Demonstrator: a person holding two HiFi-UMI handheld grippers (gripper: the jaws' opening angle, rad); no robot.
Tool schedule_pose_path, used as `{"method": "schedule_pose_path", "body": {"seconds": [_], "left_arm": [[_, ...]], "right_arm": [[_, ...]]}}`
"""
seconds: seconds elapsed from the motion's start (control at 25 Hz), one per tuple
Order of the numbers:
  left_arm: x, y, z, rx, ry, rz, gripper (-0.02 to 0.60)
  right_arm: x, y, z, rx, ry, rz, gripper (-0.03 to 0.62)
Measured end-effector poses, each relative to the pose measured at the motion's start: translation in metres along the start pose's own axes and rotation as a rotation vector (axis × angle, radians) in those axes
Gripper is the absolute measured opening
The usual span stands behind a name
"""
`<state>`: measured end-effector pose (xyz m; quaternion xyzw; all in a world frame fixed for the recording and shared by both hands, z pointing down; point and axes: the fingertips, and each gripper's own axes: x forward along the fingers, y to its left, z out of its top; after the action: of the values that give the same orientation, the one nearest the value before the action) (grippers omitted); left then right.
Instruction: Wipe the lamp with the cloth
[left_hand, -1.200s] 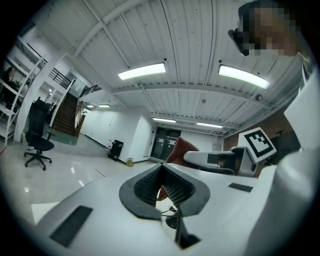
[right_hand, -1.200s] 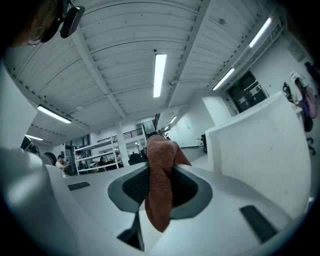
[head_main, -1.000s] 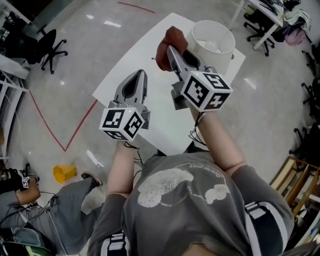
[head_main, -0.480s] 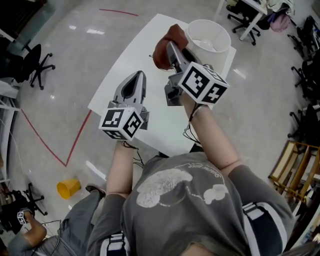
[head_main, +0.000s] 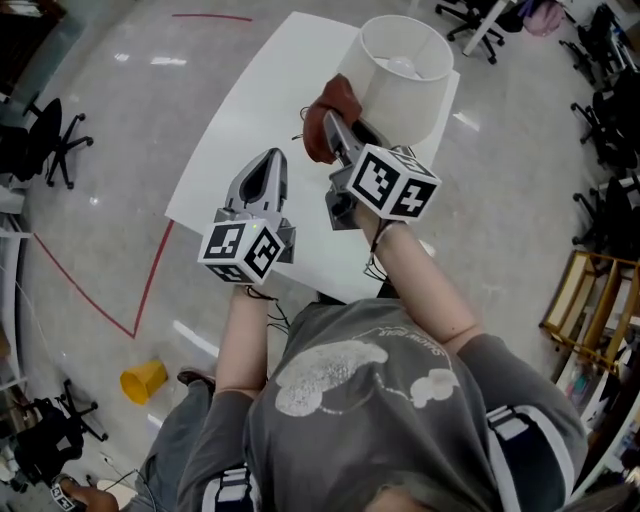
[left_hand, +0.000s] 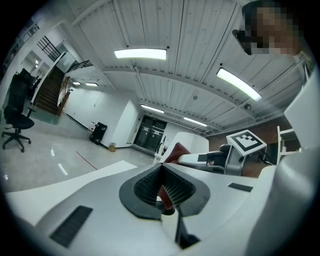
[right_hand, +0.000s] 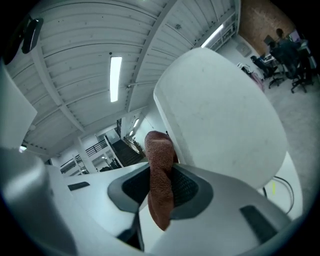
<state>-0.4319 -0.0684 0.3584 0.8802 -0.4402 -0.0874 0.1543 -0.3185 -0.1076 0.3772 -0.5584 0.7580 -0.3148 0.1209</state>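
Note:
A lamp with a white drum shade (head_main: 405, 75) stands at the far right of a white table (head_main: 255, 120). My right gripper (head_main: 335, 128) is shut on a rust-brown cloth (head_main: 322, 112), which bunches out past the fingertips beside the shade's lower left side. In the right gripper view the cloth (right_hand: 160, 175) hangs between the jaws, and its top lies against or very near the shade (right_hand: 220, 115). My left gripper (head_main: 264, 172) is held over the table's near part, shut on nothing. From the left gripper view the cloth (left_hand: 176, 152) and the shade (left_hand: 194, 142) show ahead.
The table's near edge (head_main: 250, 260) is just below the grippers. A thin cable (right_hand: 286, 186) lies by the lamp's base. On the shiny floor are a red tape line (head_main: 150, 275), a yellow object (head_main: 145, 380) and office chairs (head_main: 45, 150). A wooden rack (head_main: 590, 320) stands at the right.
My right gripper has carried the cloth up and right, from a gap left of the shade to right beside it. The left gripper has barely moved. The head view has shifted.

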Motion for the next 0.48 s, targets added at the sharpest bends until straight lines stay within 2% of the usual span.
{"method": "schedule_pose_path", "body": {"seconds": [0.28,0.48], "left_arm": [[-0.011,-0.001,-0.03,-0.034,0.039,0.04,0.008],[-0.017,-0.003,-0.028,-0.027,0.026,0.077,0.008]], "right_arm": [[-0.015,-0.034,-0.056,0.027,0.143,-0.032,0.092],[-0.029,-0.025,-0.051,-0.027,0.163,0.025,0.092]]}}
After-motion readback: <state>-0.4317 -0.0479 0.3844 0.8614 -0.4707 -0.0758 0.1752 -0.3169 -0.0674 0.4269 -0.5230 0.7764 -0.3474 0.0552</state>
